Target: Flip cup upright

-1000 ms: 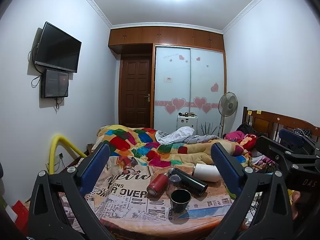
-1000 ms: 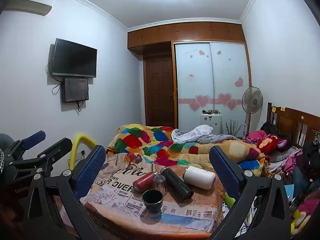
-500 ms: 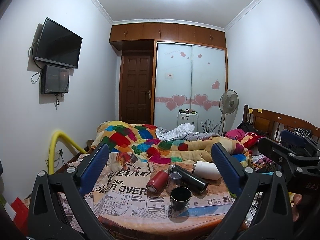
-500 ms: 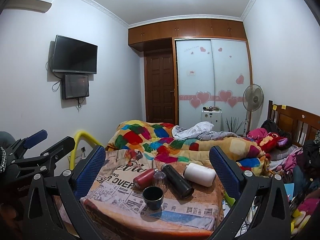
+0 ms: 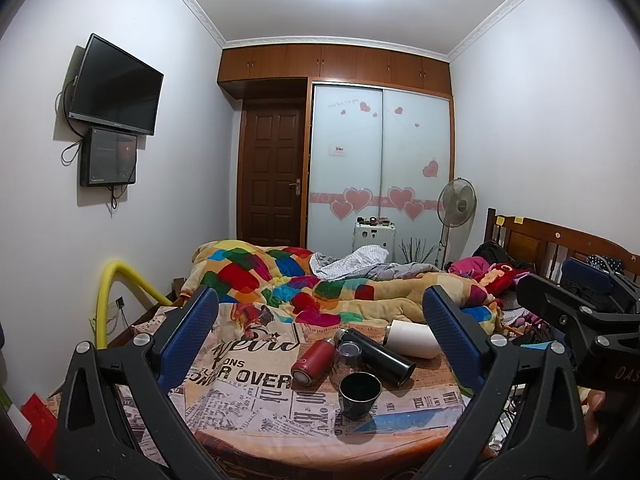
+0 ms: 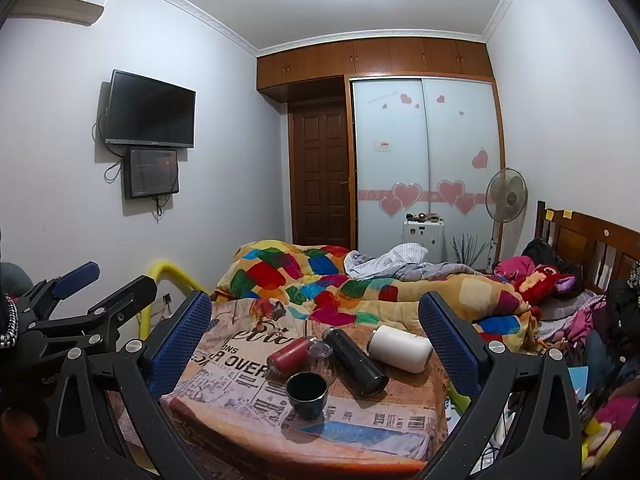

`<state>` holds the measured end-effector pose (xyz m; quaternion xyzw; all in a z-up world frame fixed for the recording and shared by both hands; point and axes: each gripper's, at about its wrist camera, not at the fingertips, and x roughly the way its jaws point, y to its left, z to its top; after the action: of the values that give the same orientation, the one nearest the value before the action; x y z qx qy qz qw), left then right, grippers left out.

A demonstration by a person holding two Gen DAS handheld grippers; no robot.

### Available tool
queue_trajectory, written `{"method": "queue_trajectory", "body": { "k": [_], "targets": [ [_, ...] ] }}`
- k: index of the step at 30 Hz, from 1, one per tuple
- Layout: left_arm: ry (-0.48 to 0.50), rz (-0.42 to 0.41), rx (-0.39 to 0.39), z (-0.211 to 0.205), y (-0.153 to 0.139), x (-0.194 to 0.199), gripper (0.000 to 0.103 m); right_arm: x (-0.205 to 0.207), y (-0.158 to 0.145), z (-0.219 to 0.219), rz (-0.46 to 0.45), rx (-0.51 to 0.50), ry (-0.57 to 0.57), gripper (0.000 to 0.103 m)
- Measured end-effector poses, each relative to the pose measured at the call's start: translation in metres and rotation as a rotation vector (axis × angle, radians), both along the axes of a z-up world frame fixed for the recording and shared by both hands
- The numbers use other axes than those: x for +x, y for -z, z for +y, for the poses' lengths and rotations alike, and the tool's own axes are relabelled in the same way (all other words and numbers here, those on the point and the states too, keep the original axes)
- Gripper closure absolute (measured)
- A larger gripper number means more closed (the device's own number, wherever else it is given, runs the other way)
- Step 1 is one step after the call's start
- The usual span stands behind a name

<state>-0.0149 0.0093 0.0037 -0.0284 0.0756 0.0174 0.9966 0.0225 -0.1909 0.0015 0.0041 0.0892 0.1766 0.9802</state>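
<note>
On a table covered with a newspaper-print cloth (image 5: 248, 384) a dark cup (image 5: 359, 394) stands upright, mouth up; it also shows in the right wrist view (image 6: 307, 394). Behind it lie a red bottle (image 5: 314, 362), a black flask (image 5: 376, 354) and a white flask (image 5: 412, 344) on their sides, with a small clear glass (image 5: 347, 356) between them. My left gripper (image 5: 320, 320) is open and empty, well short of the cups. My right gripper (image 6: 314, 320) is open and empty too, also short of them.
A bed with a colourful quilt (image 5: 320, 284) lies behind the table. A yellow tube (image 5: 116, 284) curves up at the left wall. A wooden headboard (image 5: 560, 244) and clothes are at the right. A fan (image 5: 456, 204) stands by the wardrobe.
Both grippers have tilted upward a little and drawn slightly nearer; the table objects sit lower in view. Nothing on the table has moved.
</note>
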Motion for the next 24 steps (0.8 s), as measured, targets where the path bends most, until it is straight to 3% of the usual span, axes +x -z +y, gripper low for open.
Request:
{"method": "queue_trajectory", "body": {
  "k": [24],
  "targets": [
    [0.022, -0.006, 0.006, -0.0072, 0.0, -0.0035, 0.0, -0.0017, -0.0002, -0.0019, 0.002, 0.006, 0.002, 0.0]
  ]
}}
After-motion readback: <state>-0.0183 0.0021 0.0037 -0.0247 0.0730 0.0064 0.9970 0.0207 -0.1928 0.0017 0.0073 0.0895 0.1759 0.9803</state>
